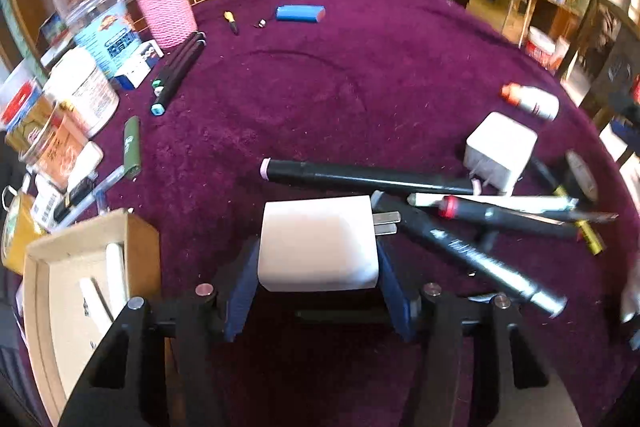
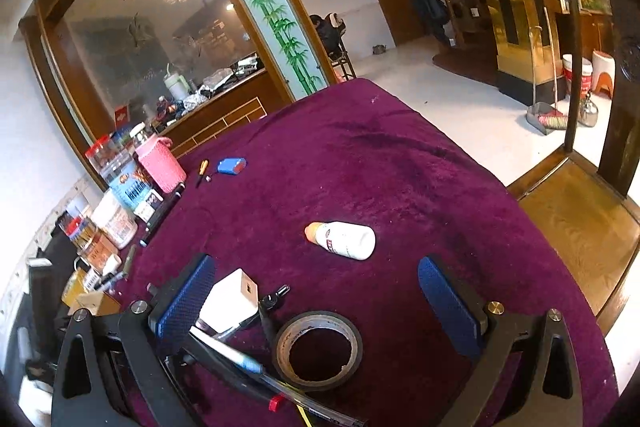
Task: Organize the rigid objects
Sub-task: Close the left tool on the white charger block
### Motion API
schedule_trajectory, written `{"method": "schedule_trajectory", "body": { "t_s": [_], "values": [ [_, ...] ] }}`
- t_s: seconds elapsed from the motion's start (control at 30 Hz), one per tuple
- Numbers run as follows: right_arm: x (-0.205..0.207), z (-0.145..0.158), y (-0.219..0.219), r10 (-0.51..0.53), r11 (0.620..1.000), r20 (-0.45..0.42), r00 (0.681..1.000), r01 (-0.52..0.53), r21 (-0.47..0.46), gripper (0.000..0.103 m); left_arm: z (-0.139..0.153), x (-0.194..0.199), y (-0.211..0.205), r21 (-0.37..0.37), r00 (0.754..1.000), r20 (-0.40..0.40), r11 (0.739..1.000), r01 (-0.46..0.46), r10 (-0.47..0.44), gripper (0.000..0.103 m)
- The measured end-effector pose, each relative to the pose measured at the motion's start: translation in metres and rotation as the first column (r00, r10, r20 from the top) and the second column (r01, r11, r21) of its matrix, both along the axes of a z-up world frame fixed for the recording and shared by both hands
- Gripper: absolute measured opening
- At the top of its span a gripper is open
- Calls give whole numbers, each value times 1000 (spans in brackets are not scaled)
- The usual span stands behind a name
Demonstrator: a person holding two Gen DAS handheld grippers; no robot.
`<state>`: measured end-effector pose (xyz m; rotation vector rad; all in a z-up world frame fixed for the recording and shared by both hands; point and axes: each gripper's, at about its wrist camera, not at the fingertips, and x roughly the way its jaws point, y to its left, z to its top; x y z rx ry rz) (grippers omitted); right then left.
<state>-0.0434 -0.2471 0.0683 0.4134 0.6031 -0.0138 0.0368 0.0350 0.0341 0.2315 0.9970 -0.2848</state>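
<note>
White plug adapter clamped between blue pads of left hand-held gripper, prongs toward 3 o'clock, low over purple worktop. Black markers piled at 2 o'clock. Right hand-held gripper spread wide, empty, above tape roll.

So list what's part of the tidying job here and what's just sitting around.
Job:
- white charger, clamped in left gripper
- second white charger
- marker pens
- tape roll, between open right gripper
- cardboard box

Lying about:
- pink knitted holder
- jars
- blue battery pack
</note>
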Motion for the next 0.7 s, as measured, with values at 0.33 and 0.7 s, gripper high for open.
{"method": "schedule_trajectory", "body": {
  "t_s": [0.33, 0.7],
  "values": [
    [3, -3, 7, -13, 998, -23, 1000, 11, -66, 103, 32, -54, 4, -41, 992, 123, 999, -1, 7, 54],
    [6, -4, 14, -23, 993, -37, 999, 18, -119, 102, 62, -119, 4, 7, 974, 225, 1000, -21, 19, 54]
  ]
}}
